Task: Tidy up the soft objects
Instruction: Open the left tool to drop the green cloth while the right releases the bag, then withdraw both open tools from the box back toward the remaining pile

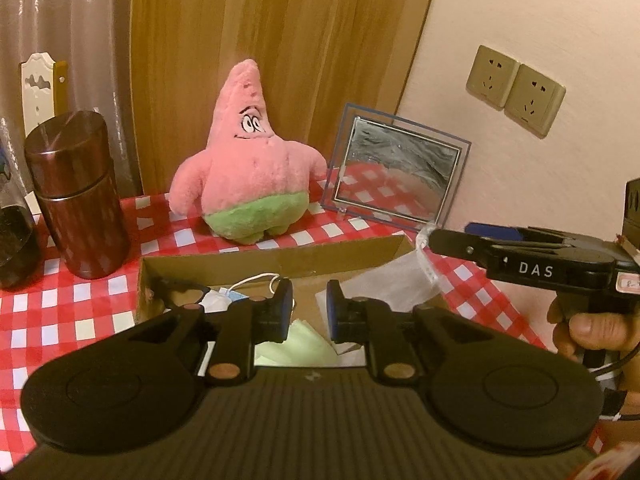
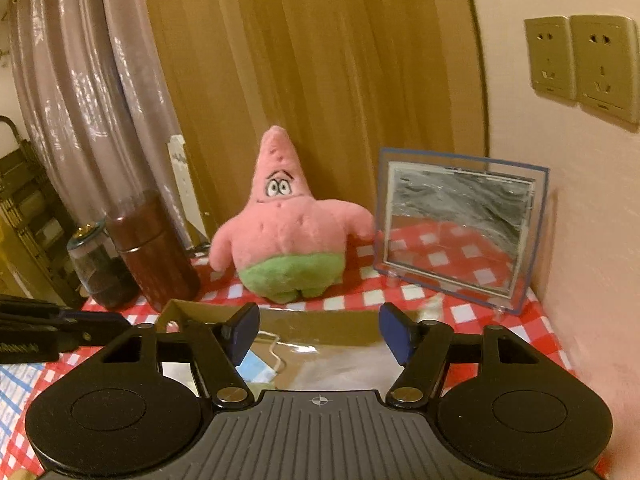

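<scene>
A pink star plush with green shorts [image 1: 256, 168] [image 2: 288, 232] stands upright on the red checked tablecloth, against a wooden panel. In front of it lies an open cardboard box [image 1: 280, 260] [image 2: 188, 312] holding a white-and-blue face mask [image 1: 224, 300], a pale green cloth [image 1: 296, 344] and a clear plastic bag [image 1: 384, 284]. My left gripper [image 1: 309, 308] hovers over the box, its jaws slightly apart with nothing between them. My right gripper [image 2: 320, 332] stands wide open and empty above the box; in the left wrist view it comes in from the right [image 1: 434, 240], held by a hand.
A brown metal canister [image 1: 76, 192] and a dark jar [image 1: 16, 240] stand left of the plush. A clear-framed mirror [image 1: 400, 176] [image 2: 460, 232] leans at the right, below wall sockets [image 1: 516, 88]. A dark item, perhaps glasses [image 1: 180, 292], lies in the box's left corner.
</scene>
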{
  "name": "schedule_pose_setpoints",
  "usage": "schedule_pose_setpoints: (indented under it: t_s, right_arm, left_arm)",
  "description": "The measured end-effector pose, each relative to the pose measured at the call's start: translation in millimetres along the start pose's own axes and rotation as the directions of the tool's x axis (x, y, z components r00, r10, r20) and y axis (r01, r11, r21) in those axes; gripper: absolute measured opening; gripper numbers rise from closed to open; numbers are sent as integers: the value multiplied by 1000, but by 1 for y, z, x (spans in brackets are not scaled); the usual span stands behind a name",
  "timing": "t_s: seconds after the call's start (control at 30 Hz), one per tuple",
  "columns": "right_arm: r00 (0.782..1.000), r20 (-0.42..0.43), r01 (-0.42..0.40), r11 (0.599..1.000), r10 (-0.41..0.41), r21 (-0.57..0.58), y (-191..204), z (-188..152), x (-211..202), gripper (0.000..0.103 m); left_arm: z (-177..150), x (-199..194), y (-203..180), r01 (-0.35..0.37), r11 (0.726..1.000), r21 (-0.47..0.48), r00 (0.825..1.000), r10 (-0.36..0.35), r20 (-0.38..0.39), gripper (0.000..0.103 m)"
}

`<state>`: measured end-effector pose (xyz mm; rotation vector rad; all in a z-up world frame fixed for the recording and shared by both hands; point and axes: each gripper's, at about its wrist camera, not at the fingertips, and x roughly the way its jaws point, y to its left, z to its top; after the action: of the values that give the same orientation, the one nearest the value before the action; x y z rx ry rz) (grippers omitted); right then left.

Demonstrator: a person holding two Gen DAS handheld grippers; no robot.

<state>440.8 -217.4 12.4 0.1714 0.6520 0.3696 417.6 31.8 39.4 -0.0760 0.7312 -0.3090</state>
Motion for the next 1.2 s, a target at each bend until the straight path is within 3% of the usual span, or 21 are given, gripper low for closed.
schedule_pose_setpoints:
  t_s: [0.3,0.57,1.03,1.2]
  right_arm:
    - [999,39,26,999,-28,41,-14,3,-43,66]
    - [999,49,-8,999,6,37,13,-10,-99,67]
    - [996,57,-73,996,70,54,76,-67,-203,71]
    - [996,47,-79,994,75,73,93,-95,-236,73]
  left_arm:
    - [-3,-28,-2,0,1000,3,1000,0,23,18]
    - [-20,-76,-9,-11,1000,-21,999,12,50,23]
    - [-92,-192,-33,-57,991,-118,990,71,122,38]
    - [-120,-225,-44,-73,986,-147,985,94,142,53]
